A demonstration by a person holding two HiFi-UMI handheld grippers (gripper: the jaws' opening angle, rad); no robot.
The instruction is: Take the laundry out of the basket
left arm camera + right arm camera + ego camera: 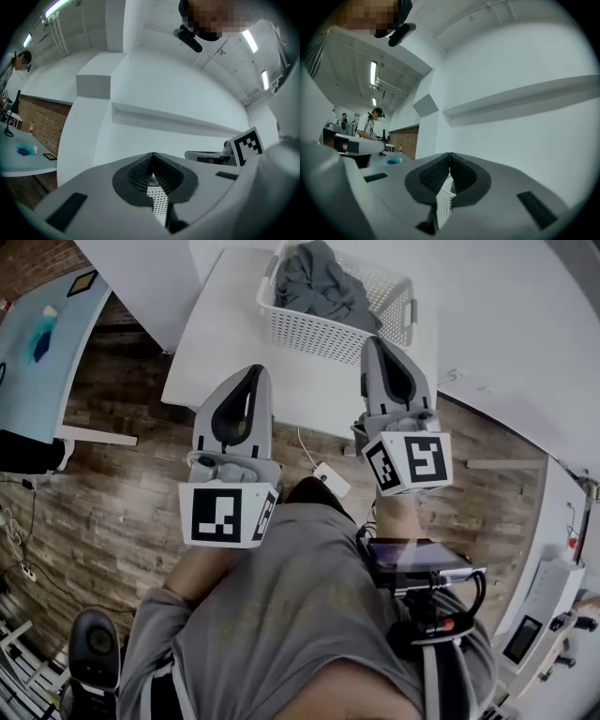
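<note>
A white perforated laundry basket (319, 329) stands on the white table (225, 352), with dark grey laundry (319, 282) heaped inside it. My left gripper (251, 371) hovers over the table's near edge, left of and nearer than the basket, with its jaws shut and empty. My right gripper (372, 341) has its tip at the basket's near right corner, also shut on nothing. In the left gripper view the jaws (152, 157) meet, and a strip of basket (158, 204) shows below them. The right gripper view shows the same: closed jaws (450, 157) and a strip of basket (444, 208).
The floor is wood planks (112, 493); a white plug with a cable (328, 479) lies on it near the table. A pale blue table (42, 343) stands at the left. A person (370, 124) works at a far desk.
</note>
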